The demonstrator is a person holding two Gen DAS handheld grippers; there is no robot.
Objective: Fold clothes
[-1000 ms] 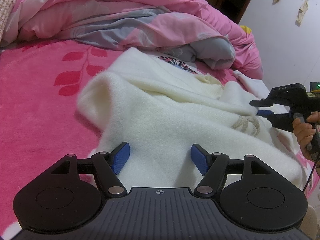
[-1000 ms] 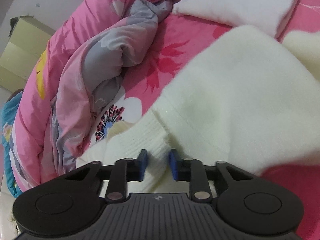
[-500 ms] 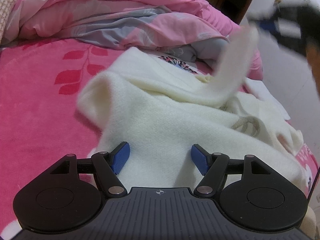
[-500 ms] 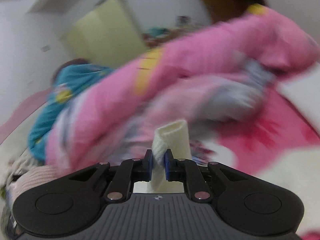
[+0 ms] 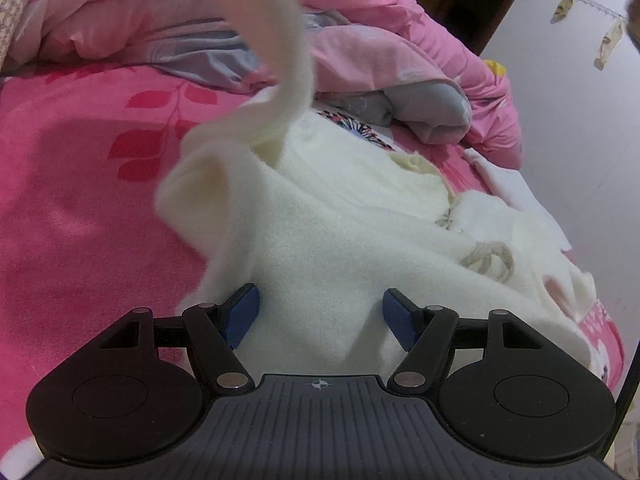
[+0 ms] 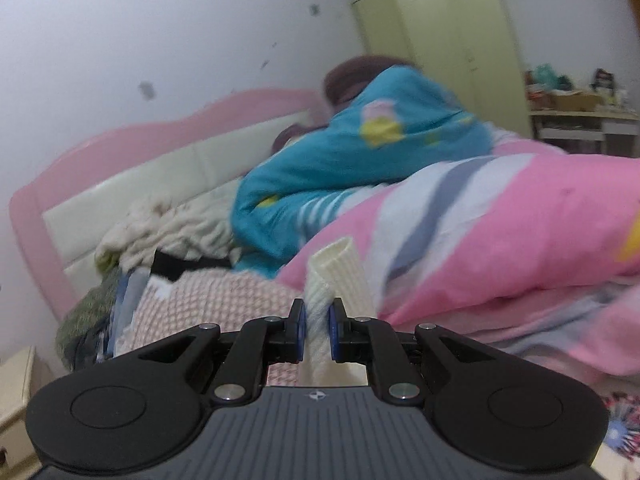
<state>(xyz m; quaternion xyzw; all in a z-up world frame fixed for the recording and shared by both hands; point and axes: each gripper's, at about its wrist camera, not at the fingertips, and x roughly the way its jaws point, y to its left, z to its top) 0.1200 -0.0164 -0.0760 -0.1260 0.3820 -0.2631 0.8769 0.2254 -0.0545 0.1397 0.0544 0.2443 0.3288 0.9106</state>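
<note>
- One cream sweater [image 5: 332, 240] is lying crumpled on the pink bed sheet [image 5: 80, 184], just in front of the heaped pink quilt [image 5: 420, 52]; it is the only garment being worked on at this moment.
- The right hand-held gripper [image 6: 318, 330] is pinching the ribbed cuff [image 6: 336, 272] of one sleeve, with its blue pads pressing the knit from both sides and the jaws standing narrow.
- That sleeve [image 5: 276, 36] is rising out of the top of the left wrist view as a long cream band, probably being carried over the body of the sweater so that it can be laid across for a fold.
- The left hand-held gripper [image 5: 320, 320] is hovering low over the near hem with its jaws standing wide and nothing clamped; the fabric is showing between the fingers, but the pads are not pressing it. It seems to be waiting there to pin or steady the body while the sleeve is being pulled.
- Counted: two hand-held grippers, one sweater, one sleeve lifted; the second sleeve cannot be made out in the folds.
- Beyond the quilt, a blue blanket [image 6: 360, 160] and a pile of other clothes [image 6: 168, 232] are lying by the headboard [image 6: 132, 176], one wardrobe [image 6: 440, 40] behind them.
</note>
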